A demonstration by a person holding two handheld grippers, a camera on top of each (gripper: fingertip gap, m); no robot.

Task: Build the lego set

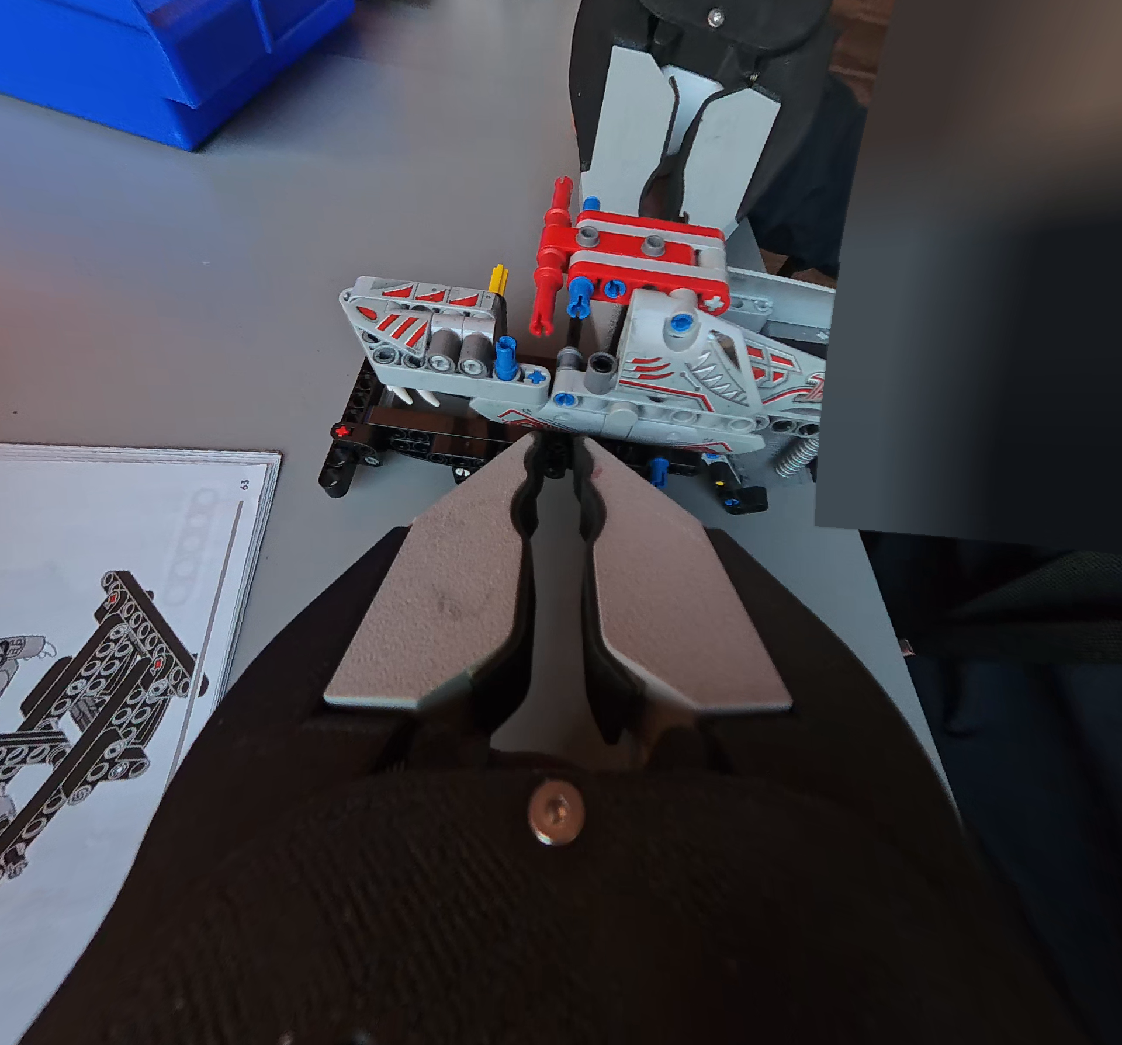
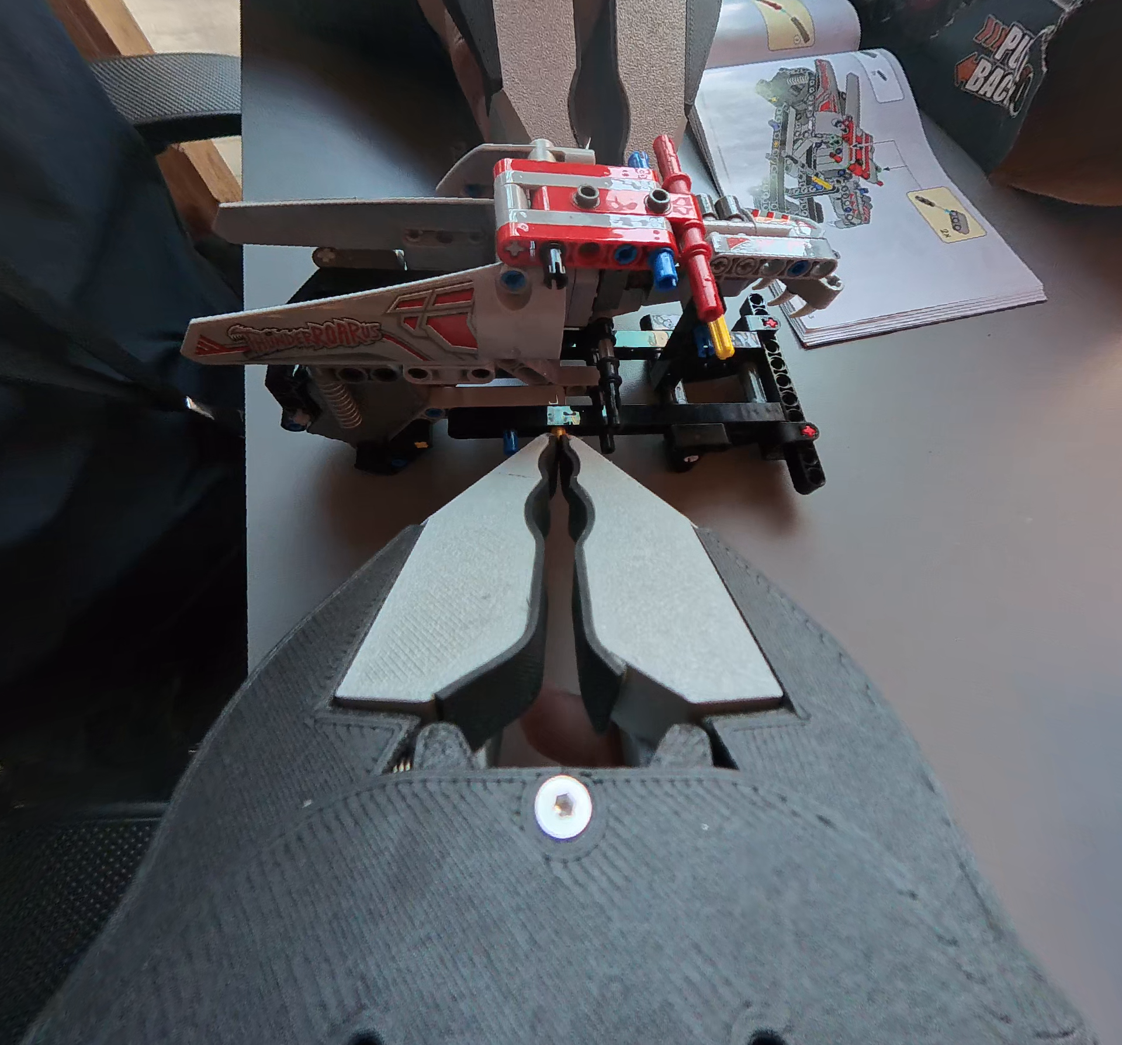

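The grey, red and black lego model stands on the grey table between my two grippers, which face each other across it. My left gripper is closed on a black part of the model's low frame. My right gripper is almost fully closed at the black side beam of the model, pinching something tiny and yellowish there. Each gripper shows behind the model in the other's view: the right gripper and the left gripper, tips hidden by the red block.
An open instruction booklet lies left of the model; it also shows in the right wrist view. A blue bin stands at the back left. The set's box lies beyond the booklet. The table edge runs close behind the model's tail. The grippers' ends are close to 5 cm from one another.
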